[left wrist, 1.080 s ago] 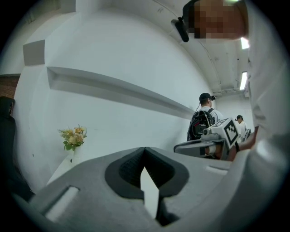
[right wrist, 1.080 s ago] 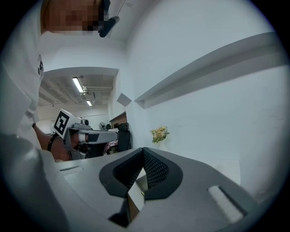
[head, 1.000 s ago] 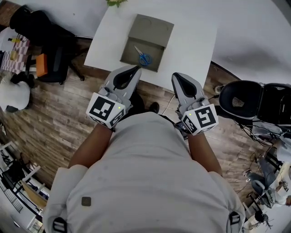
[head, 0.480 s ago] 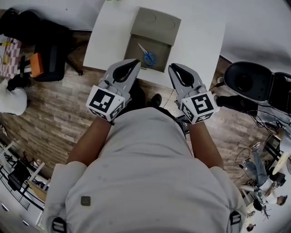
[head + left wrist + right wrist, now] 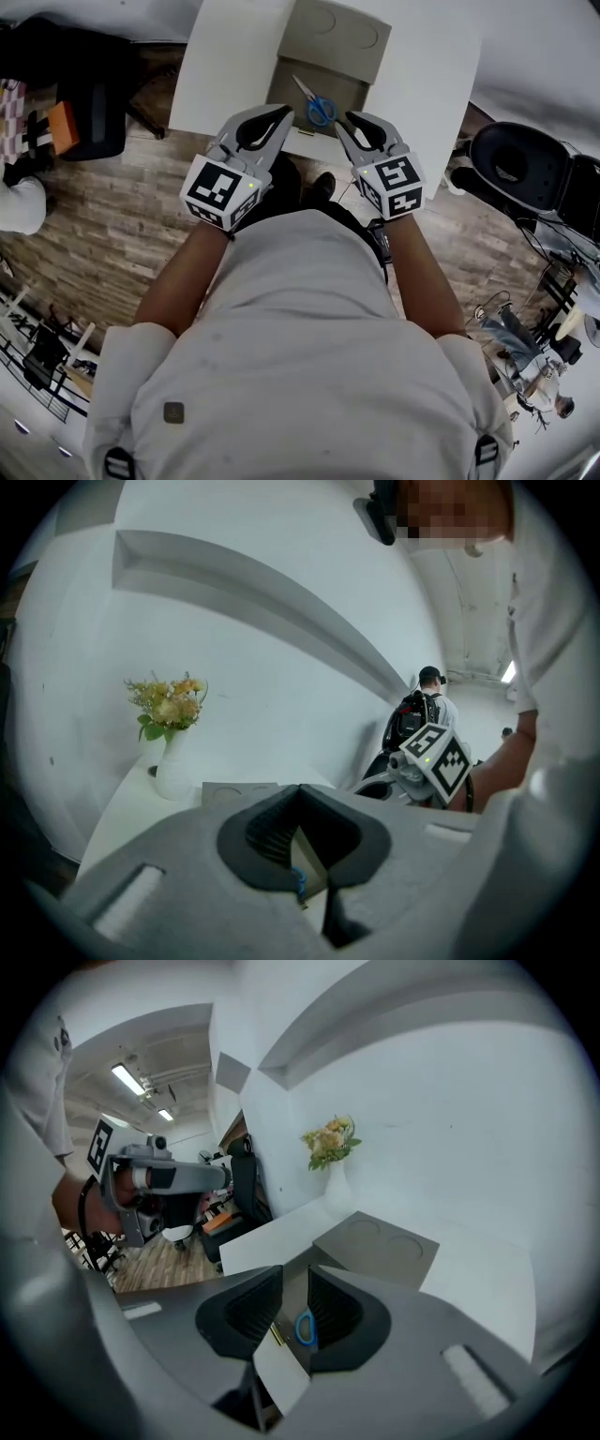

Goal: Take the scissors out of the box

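The grey box (image 5: 292,69) lies open on the white table (image 5: 225,66), its lid (image 5: 342,28) folded back. The blue-handled scissors (image 5: 319,106) rest inside on the box floor. My left gripper (image 5: 284,113) is shut and empty at the box's near left edge; in the left gripper view its tips (image 5: 300,789) meet, with a bit of blue handle (image 5: 298,883) below them. My right gripper (image 5: 345,121) hovers at the near right edge, its jaws opening with nothing between them. Through the gap of the right gripper (image 5: 294,1271) I see the scissors' handle (image 5: 305,1327).
A white vase of flowers (image 5: 173,761) stands on the table's far side beyond the box. Black chairs stand on the wood floor to the right (image 5: 525,169) and to the left (image 5: 84,103) of the table. A person (image 5: 427,710) stands far off.
Both grippers have moved forward and down, from over the floor to the near edge of the box. The right jaws, shut before, now stand apart.
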Demonstrator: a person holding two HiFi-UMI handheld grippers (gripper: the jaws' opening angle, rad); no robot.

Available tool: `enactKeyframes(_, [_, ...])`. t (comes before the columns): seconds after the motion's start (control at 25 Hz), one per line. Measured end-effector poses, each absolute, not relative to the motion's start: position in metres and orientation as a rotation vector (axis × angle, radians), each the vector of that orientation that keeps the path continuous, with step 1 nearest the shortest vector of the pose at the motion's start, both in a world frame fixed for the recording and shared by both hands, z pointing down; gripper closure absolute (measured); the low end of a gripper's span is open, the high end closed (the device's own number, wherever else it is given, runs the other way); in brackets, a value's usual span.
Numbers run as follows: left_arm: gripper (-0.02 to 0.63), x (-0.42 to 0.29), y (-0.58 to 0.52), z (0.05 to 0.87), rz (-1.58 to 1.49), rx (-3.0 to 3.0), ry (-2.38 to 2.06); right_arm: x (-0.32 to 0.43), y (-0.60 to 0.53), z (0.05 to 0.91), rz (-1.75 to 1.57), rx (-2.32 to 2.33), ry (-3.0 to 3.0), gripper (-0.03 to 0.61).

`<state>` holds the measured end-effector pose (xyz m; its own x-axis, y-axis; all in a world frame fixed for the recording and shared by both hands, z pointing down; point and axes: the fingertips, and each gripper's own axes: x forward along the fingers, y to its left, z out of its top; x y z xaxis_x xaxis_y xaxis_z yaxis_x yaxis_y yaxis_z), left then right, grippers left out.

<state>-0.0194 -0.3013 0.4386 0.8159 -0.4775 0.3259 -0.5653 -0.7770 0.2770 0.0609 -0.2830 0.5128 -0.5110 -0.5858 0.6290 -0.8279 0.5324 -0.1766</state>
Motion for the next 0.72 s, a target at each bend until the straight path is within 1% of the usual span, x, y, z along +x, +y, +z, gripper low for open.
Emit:
enactKeyframes(0.28, [0.614, -0.027, -0.313, 0.465, 0.377, 2.602, -0.731, 0.049, -0.293, 0.573, 0.719, 1.056, -2.123, 0.460])
enactKeyframes(0.72, [0.614, -0.041, -0.336, 0.502, 0.418, 2.557, -0.671, 0.038, -0.302, 0.652, 0.797, 0.969, -1.935, 0.448])
